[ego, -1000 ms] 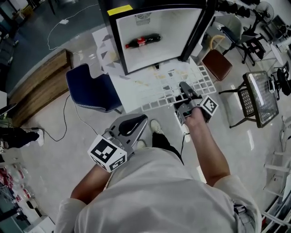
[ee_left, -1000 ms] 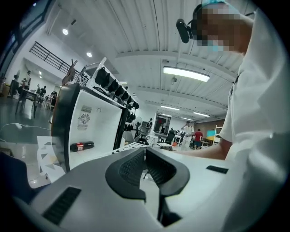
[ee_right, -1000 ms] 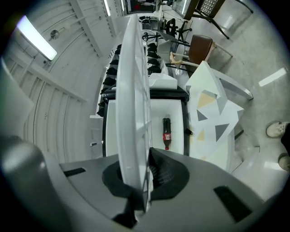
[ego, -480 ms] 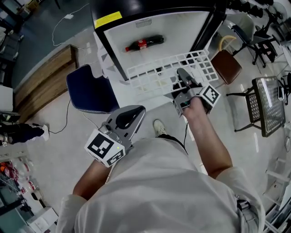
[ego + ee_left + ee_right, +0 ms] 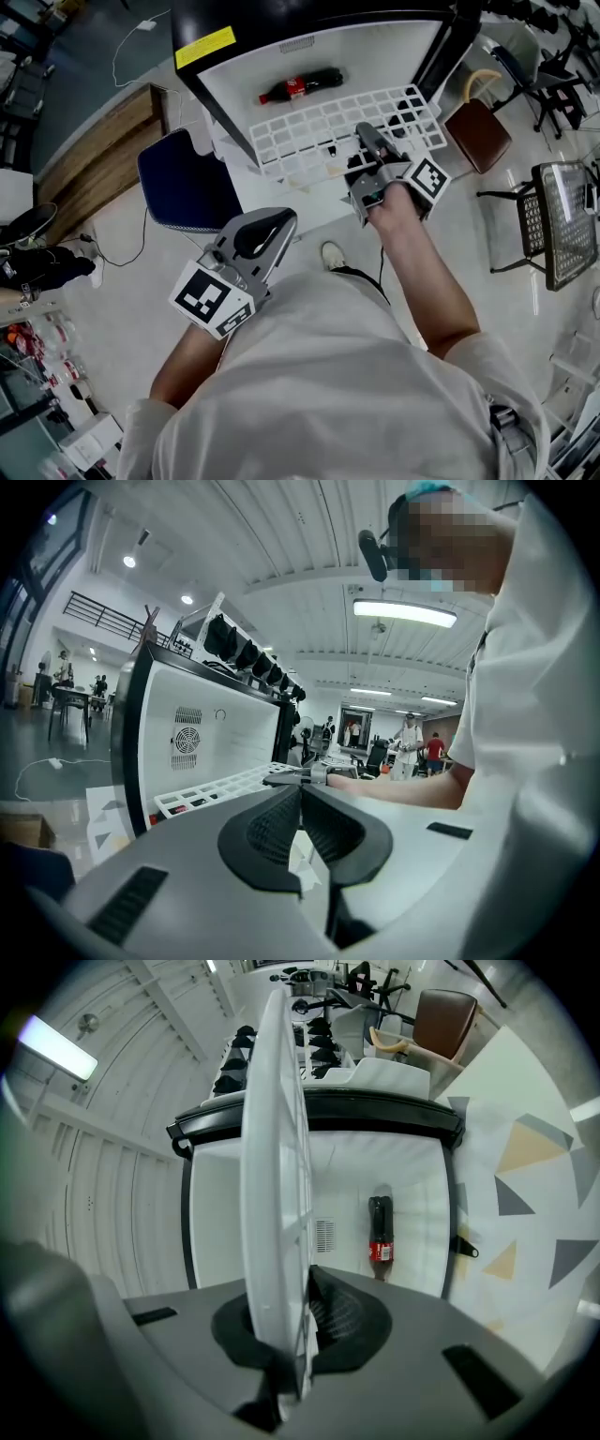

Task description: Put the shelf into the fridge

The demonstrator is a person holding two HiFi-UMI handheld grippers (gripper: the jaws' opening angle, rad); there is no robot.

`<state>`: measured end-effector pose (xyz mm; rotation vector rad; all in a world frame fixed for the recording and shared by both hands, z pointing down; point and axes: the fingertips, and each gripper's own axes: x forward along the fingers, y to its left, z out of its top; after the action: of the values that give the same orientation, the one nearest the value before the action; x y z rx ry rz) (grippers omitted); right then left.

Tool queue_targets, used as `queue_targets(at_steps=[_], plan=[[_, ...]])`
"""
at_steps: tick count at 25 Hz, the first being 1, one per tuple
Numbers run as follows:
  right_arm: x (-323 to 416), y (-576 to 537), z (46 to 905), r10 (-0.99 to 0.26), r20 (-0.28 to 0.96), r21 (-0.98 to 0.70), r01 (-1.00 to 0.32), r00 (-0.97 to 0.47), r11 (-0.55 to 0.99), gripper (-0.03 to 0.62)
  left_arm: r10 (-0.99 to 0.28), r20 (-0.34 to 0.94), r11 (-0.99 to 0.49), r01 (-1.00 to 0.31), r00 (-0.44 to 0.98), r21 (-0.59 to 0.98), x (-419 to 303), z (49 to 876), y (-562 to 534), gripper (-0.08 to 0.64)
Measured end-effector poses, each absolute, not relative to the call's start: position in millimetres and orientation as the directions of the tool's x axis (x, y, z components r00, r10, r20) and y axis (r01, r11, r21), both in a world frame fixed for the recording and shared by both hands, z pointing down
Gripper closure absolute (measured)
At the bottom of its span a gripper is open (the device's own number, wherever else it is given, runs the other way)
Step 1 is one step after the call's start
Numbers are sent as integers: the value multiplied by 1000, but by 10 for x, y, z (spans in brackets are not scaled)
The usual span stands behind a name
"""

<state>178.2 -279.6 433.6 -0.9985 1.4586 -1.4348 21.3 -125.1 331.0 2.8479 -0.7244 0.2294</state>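
Head view, upper centre: fridge [image 5: 394, 61] stands open toward the person, white inside, black frame. A cola bottle [image 5: 302, 84] lies on its side within, red label showing.

Shelf [image 5: 309, 127], a white grid, is held off the floor right at the fridge's open front, just below the bottle in the frame. Whether its far edge has passed the rim, cannot tell.

Right gripper [image 5: 367, 141], upper centre-right: claw clamped on the shelf's near edge. In the right gripper view the shelf [image 5: 272, 1166] runs edge-on up the middle of the frame, pinched between the dark pads of the gripper [image 5: 298, 1321]; fridge [image 5: 412, 1204] and bottle [image 5: 380, 1232] lie beyond, to the right of it.

Left gripper [image 5: 272, 230], centre-left, held near the person's body, well apart from the shelf. In its own view the claw [image 5: 300, 803] is together, with nothing between. Past it, the shelf [image 5: 211, 787] sits about level at the fridge [image 5: 202, 733] mouth.

Blue chair [image 5: 183, 187] at left, beside the fridge. Brown chair [image 5: 478, 136] at right.
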Motion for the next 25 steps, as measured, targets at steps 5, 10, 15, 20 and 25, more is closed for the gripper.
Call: queue_targets(at_steps=[5,10,15,20,25], plan=[[1713,-2933,4336,-942,-31,-999,16,-335,28,566,-467,194,-854,-497,863,153,160,3308,-1370,537],[1729,-2962,4349,-950,-32,-999,9,-310,31,566,-473,197,-850,-504,859,155,139,3341,-1401,537],[1650,-2952,4348,-948,-29,-1000,-3,-318,31,566,-473,198,-848,-504,859,162,138,3345,-1429,537],[1633,-2987,4353,-947,-30,-999,-5,-319,33,566,-470,198,-849,-502,860,165,114,3355,-1432,537],[1655,-3014,4383,-946,-47,-999,-7,-321,52,566,-471,203,-848,-504,858,164,81,3404,-1411,537]])
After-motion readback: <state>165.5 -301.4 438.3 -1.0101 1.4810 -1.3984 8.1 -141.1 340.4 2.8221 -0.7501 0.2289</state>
